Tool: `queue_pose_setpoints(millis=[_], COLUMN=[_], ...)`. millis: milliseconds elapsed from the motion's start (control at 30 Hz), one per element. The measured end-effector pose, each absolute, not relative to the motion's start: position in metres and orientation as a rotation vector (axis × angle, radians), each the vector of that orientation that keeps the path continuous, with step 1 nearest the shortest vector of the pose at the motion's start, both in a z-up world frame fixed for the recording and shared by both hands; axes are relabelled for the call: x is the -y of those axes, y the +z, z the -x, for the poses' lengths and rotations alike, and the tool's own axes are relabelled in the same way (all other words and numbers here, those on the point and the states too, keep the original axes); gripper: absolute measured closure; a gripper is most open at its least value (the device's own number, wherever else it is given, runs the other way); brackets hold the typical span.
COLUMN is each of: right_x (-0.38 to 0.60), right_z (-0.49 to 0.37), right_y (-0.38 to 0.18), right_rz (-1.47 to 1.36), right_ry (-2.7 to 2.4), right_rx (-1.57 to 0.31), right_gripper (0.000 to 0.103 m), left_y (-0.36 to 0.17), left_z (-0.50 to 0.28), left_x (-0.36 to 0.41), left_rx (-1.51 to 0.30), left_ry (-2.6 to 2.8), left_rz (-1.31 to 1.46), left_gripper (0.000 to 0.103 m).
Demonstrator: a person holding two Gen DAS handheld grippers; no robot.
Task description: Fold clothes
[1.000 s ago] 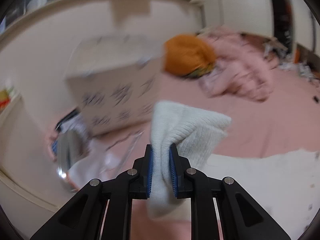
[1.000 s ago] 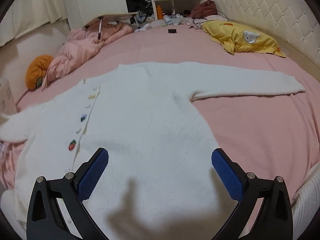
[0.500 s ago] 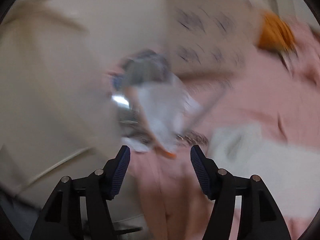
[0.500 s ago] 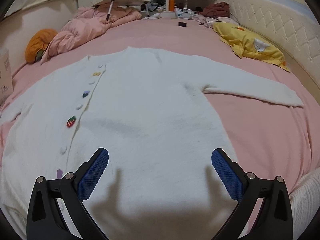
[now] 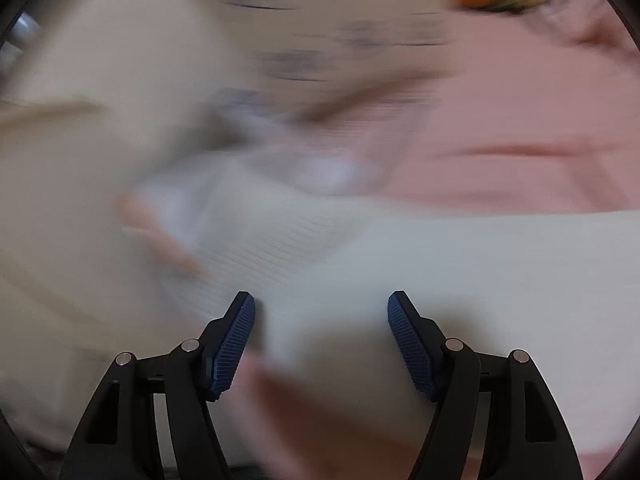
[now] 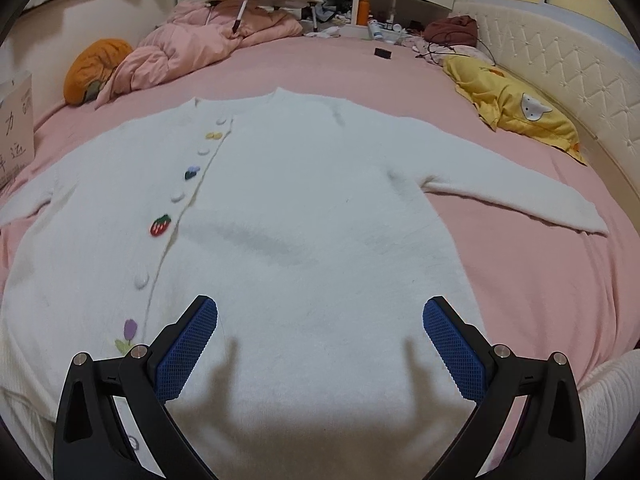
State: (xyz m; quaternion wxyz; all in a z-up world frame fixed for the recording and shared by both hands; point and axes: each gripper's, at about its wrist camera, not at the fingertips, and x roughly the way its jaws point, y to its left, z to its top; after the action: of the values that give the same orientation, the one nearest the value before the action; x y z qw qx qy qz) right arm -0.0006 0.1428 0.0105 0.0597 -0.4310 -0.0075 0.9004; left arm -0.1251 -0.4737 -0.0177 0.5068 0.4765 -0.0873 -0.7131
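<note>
A white knit cardigan (image 6: 304, 216) with coloured buttons lies spread flat on the pink bed (image 6: 532, 264), both sleeves stretched out to the sides. My right gripper (image 6: 320, 316) is open and empty, just above the cardigan's lower hem. My left gripper (image 5: 321, 308) is open and empty. Its view is heavily blurred; the end of the cardigan's left sleeve (image 5: 400, 256) lies just beyond its fingertips on the pink sheet (image 5: 532, 112).
A pink duvet (image 6: 200, 48) and an orange cushion (image 6: 96, 68) are piled at the far left of the bed. A yellow pillow (image 6: 516, 108) lies by the quilted headboard (image 6: 568, 64). A printed cardboard box (image 6: 16, 128) stands at the left bed edge.
My left gripper has opened and let go of the sleeve cuff, then swung fast; the sleeve now lies flat. My right gripper has moved a little nearer over the cardigan and stays open.
</note>
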Motion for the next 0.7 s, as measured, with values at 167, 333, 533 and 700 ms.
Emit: queue_pose_setpoints(millis=[167,333,533,700], right_x=[-0.139,-0.137,-0.146,-0.153], right_z=[0.004,0.003,0.009,0.014], right_y=[0.007,0.012,0.000,-0.011], right_rz=[1.324,1.285,1.356,1.420], right_ry=[2.734,2.750,2.695,2.645], right_rx=[0.016,0.009,0.008,0.006], right_gripper=[0.000,0.000,0.000,0.000], left_y=[0.009,0.031,0.024,-0.039], left_z=[0.094,0.091,0.110,0.087], left_x=[0.450,0.370,0.207,0.080], left_rx=[0.218,-0.041,-0.434,-0.133], left_ry=[-1.869,-2.255,-2.712,-2.694], left_rz=[-1.045,-1.113,-1.478,-1.796], left_gripper=[0.033,0.032,0.026,0.023])
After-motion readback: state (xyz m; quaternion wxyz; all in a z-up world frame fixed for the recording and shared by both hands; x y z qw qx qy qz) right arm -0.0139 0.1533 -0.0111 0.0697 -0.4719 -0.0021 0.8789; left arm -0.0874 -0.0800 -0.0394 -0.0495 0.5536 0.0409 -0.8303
